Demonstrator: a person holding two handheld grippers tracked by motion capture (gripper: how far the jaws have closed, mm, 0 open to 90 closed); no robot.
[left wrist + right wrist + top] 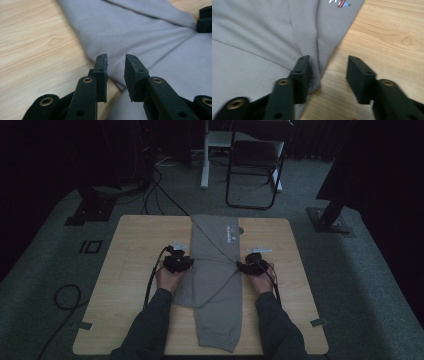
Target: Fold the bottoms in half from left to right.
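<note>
A grey sweatshirt [215, 270], folded into a long strip with a small printed logo [232, 234], lies down the middle of the wooden table [135, 250]. My left gripper [177, 260] sits at the strip's left edge. In the left gripper view it [115, 61] is open, its jaws a little apart above the grey cloth [150, 32] with nothing between them. My right gripper [252, 265] is at the strip's right edge. It [328, 62] is open wide: one jaw rests against the cloth's edge [257, 37], the other hangs over bare wood [387, 32].
Behind the table stand a black folding chair [255, 165] and a white desk leg [205, 160]. Black stand bases [92, 210] [330, 220] flank the far corners. Cables [65, 297] loop on the carpet at left. The right gripper's tip [205, 20] shows in the left gripper view.
</note>
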